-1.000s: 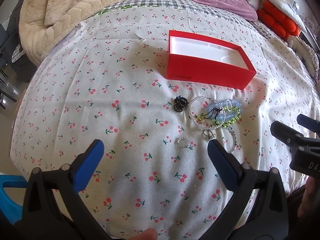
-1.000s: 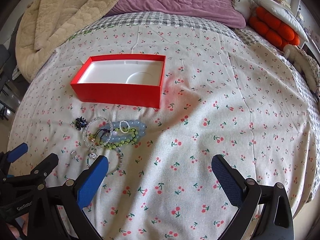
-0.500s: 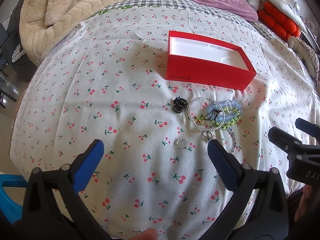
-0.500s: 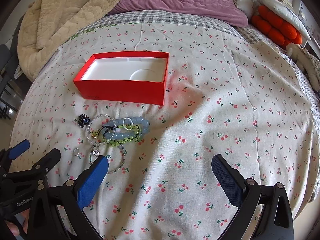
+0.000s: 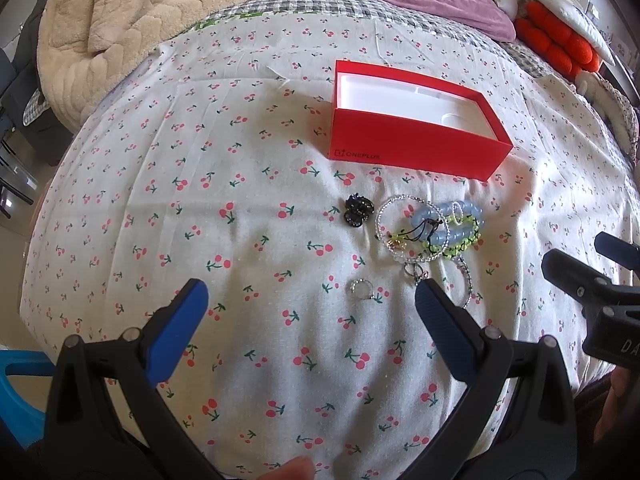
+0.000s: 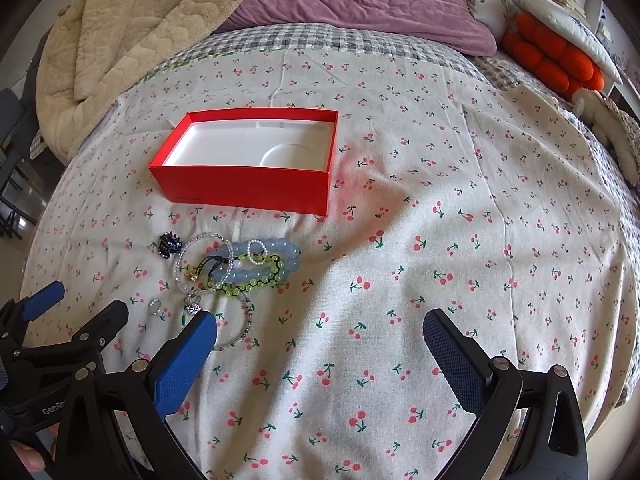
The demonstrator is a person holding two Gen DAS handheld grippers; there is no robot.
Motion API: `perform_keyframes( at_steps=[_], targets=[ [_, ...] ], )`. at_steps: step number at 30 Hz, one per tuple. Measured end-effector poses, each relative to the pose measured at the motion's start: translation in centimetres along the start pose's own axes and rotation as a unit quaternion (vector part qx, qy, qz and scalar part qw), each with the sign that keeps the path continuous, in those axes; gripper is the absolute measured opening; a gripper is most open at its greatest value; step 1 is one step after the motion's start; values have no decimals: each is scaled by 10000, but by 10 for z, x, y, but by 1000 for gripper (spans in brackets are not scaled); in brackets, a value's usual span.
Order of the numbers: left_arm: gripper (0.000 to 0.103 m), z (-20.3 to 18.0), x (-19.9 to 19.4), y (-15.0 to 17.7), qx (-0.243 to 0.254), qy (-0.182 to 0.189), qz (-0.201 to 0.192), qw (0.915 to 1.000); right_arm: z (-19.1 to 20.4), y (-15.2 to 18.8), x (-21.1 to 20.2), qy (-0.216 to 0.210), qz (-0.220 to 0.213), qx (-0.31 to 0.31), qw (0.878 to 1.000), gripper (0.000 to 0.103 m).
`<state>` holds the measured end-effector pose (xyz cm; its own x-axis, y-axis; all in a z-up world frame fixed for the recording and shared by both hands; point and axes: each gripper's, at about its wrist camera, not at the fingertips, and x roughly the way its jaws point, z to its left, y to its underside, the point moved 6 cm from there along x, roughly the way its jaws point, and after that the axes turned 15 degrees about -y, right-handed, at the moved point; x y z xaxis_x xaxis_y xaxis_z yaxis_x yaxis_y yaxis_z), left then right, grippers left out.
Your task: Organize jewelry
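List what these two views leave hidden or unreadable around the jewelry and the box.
- Thin beaded bracelet: right view, part hidden behind the right claw's blue finger.
- Bracelet pile: both views, overlapping strands; count unclear.
- Small ring: too small for detail.
- Red box: right view, front print unreadable.

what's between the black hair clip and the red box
Only bare cherry-print sheet separates black hair clip and red box; clearest in the left wrist view.
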<state>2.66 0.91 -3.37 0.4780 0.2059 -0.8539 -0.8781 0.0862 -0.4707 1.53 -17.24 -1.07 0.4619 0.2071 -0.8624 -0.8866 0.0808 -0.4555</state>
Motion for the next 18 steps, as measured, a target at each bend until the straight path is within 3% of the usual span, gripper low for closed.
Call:
perform_keyframes(
  at_steps=[8, 13, 18],
  targets=[
    [103, 6, -1, -9, -97, 153, 102, 9998, -4, -2, -1, -8, -13, 39, 10000, 103],
    [103, 6, -1, -9, -45, 171, 116, 9998, -4, 1, -2, -232, 76, 74, 9997, 103],
    [103, 11, -8, -16, -60, 418, 108, 9990, 1, -5, -2, -347, -11, -280, 9990, 103]
  ],
)
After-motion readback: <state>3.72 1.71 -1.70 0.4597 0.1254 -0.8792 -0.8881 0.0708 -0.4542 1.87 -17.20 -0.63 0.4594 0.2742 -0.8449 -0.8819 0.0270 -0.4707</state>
